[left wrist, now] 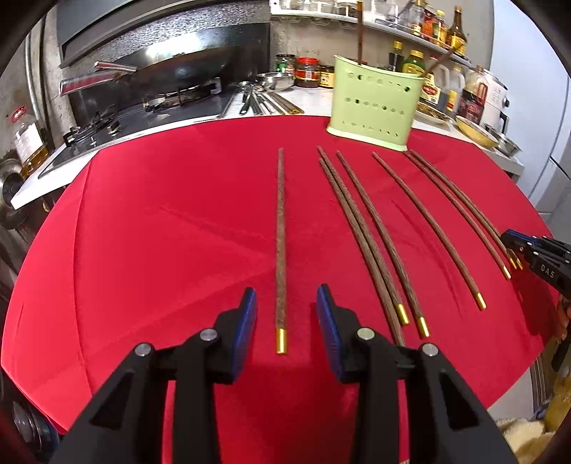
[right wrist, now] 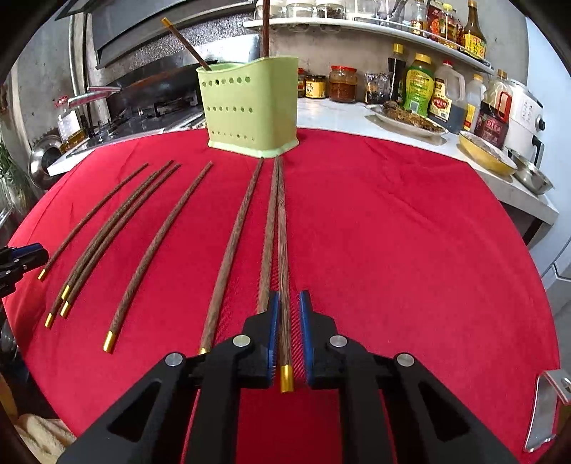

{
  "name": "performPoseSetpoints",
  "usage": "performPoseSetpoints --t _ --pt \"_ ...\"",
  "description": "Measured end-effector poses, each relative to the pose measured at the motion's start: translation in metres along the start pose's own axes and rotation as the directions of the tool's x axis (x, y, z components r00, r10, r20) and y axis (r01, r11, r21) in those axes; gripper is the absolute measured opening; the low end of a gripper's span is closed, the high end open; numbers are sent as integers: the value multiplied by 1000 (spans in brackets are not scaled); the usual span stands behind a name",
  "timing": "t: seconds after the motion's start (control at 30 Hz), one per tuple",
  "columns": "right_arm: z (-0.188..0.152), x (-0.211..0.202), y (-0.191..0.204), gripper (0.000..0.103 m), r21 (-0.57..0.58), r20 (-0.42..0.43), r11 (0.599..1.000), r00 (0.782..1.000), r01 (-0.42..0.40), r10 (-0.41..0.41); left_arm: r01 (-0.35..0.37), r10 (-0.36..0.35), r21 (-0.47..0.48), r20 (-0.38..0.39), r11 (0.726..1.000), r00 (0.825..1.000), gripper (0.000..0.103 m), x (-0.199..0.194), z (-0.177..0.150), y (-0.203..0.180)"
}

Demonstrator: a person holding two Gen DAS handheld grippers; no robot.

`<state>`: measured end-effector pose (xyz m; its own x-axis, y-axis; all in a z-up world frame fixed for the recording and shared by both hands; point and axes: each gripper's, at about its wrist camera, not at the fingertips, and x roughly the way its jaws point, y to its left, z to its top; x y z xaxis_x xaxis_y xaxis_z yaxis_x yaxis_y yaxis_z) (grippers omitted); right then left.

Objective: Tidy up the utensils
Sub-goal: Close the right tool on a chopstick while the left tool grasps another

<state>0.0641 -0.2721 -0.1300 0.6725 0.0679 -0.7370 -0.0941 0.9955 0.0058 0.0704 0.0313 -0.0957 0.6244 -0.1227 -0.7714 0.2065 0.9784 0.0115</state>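
A red cloth (left wrist: 160, 250) was spread over the table. Behind it, a white countertop (right wrist: 339, 114) was lined with sauce bottles (right wrist: 417, 85) and jars (right wrist: 342, 84). A gas stove (left wrist: 117, 125) with a dark wok (left wrist: 178, 67) was set to the left, under a range hood (left wrist: 142, 21). A wall shelf (right wrist: 357, 25) was loaded with more bottles.

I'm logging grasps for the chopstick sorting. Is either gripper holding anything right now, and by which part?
Nothing is held. The left gripper is open around one chopstick; the right gripper straddles another chopstick near its gold tip, not clamped.
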Motion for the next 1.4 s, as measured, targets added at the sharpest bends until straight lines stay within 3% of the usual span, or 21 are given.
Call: performPoseSetpoints --t 0.2,0.63,0.97,1.03,1.07,1.17,1.4 --pt "-6 -4 0 12 -1 15 1000 1000 26 -26 -7 7 -8 -25 1000 1000 17 9 -1 1" --pt "-22 -14 -3 14 18 52 1000 999 13 -14 -111 111 43 -8 993 994 17 5 -15 -12" --pt "-36 -22 2 13 10 98 999 994 40 -41 -100 100 29 15 995 995 16 1 -21 -9" --pt "-37 -22 4 9 7 109 999 993 41 -42 -96 95 27 19 995 995 13 1 -22 -8" --pt "-38 -22 5 8 8 112 999 993 44 -44 -107 106 27 23 994 994 7 0 -23 -8" --pt "-37 -26 3 7 38 113 999 993 22 -26 -48 48 -9 28 999 998 7 -3 -23 -1" --pt "-20 -64 2 7 57 190 998 982 -4 -7 -14 16 -12 165 1000 986 7 -39 -6 -2"
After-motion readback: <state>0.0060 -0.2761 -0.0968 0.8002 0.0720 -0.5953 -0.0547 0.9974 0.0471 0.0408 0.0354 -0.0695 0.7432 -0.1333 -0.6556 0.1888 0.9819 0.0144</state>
